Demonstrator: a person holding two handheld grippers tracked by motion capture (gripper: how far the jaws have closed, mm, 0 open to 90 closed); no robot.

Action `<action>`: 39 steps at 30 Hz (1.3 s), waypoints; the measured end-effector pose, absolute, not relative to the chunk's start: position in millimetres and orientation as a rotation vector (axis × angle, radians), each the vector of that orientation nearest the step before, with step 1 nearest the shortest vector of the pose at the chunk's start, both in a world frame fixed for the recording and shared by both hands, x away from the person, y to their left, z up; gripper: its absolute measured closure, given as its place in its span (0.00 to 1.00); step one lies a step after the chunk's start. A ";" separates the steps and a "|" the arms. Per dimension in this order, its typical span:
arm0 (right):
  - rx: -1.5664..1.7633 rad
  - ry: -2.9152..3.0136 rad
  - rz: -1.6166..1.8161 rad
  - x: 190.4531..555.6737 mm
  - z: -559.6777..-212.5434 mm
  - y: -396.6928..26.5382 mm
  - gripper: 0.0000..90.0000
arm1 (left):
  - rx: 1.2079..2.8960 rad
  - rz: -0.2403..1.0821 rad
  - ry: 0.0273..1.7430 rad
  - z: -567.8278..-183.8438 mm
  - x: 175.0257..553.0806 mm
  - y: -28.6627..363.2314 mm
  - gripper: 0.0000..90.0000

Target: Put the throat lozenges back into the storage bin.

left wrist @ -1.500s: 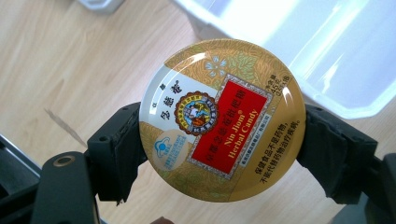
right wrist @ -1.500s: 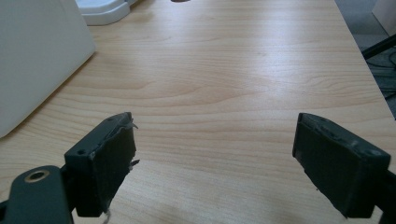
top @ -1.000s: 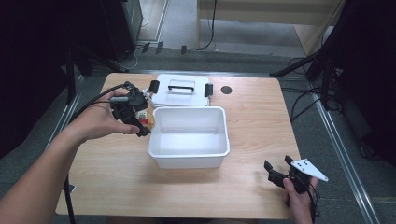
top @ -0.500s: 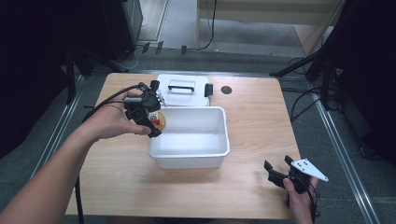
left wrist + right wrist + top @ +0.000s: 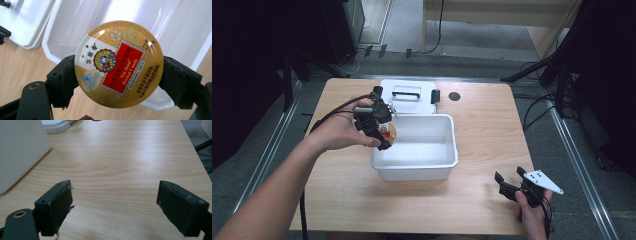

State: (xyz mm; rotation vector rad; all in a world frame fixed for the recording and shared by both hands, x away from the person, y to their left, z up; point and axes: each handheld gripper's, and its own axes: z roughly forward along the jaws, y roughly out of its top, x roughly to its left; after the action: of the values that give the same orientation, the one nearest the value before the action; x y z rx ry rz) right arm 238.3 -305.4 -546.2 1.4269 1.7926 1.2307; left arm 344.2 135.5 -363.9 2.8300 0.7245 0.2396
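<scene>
L gripper (image 5: 381, 131) was clamped on round gold candy tin (image 5: 119, 64), held over left rim of white bin (image 5: 452, 150) mid-table. R gripper (image 5: 115, 207) sat w/ jaws apart, nothing between, near table's (image 5: 472, 210) front right.

Bare forearms, black grippers — the left gripper (image 5: 379, 131) trailing a black cable, the right gripper (image 5: 511, 183) topped by a grey three-cornered plate.

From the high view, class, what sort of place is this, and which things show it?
Probably a lab or recording workspace, not a home: a bare wooden table stands on grey floor, black stands and cables ring it, and handheld grippers work over a white plastic bin.
</scene>
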 end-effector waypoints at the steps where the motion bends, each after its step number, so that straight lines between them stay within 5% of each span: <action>1: 1.427 1.792 1.231 238.3 -546.2 -305.3 0.15 | 2.830 0.238 0.720 -364.8 344.2 134.9 0.24; 39: 1.426 1.797 1.232 238.4 -546.2 -305.4 0.15 | 2.861 0.135 0.646 -406.2 342.4 129.3 0.24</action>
State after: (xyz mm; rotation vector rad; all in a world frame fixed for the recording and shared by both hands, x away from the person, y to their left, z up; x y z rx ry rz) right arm 238.4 -305.4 -546.2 1.4257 1.7969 1.2322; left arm 342.4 129.3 -406.2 2.8606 0.6464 0.1353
